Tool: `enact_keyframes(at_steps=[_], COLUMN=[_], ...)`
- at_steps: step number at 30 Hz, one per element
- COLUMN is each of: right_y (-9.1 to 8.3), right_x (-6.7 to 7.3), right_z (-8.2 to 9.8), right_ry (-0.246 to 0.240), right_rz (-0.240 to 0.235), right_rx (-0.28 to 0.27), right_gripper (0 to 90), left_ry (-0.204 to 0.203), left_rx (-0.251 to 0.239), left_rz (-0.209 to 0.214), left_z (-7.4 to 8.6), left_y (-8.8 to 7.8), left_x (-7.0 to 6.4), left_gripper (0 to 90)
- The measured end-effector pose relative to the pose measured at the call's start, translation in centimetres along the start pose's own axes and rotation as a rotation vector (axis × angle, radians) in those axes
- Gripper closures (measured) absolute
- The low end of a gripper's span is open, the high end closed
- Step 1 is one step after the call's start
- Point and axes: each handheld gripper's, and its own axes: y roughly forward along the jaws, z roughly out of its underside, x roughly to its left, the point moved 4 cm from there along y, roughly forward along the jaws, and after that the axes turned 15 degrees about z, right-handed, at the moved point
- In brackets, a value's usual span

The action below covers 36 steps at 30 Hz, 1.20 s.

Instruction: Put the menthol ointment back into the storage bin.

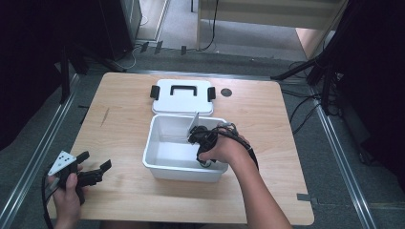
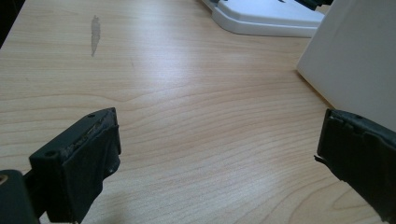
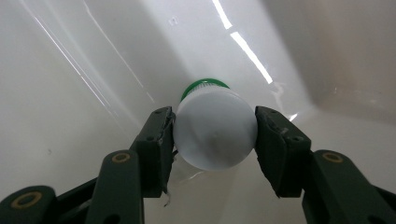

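The table (image 1: 119, 119) is pale wood-look board, matt with a soft sheen, its grain fine and wavy, with one dull grey scuff (image 2: 95, 33) toward the far left. The open bin (image 1: 160, 164) is white plastic, smooth and glossy inside, where light streaks run along the walls. Its lid (image 1: 182, 102), lying beyond it, is the same white plastic, more satin, with black plastic clips and handle. The bottle (image 3: 215, 130) is smooth, milky-white plastic with a ribbed green cap. The jaw pads (image 2: 100, 154) of both grippers are matt black, rubbery and frayed at the edges.
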Motion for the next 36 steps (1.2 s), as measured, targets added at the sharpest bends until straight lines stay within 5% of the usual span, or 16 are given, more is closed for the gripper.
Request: enact_keyframes(at_steps=[8,36], right_y=[-1.3,-8.9], right_x=[-0.2,-3.8], right_z=[0.1,2.0], right_ry=[0.022,0.107], right_rz=[-0.027,0.029], right_rx=[-0.026,-0.075], right_gripper=[43.4,41.9], left_ry=[0.000,0.001], left_rx=[0.000,-0.003], left_rz=[0.001,0.003], left_z=[0.0,0.0], left_y=[0.0,0.0], left_x=[0.0,0.1], left_gripper=[0.3,0.3])
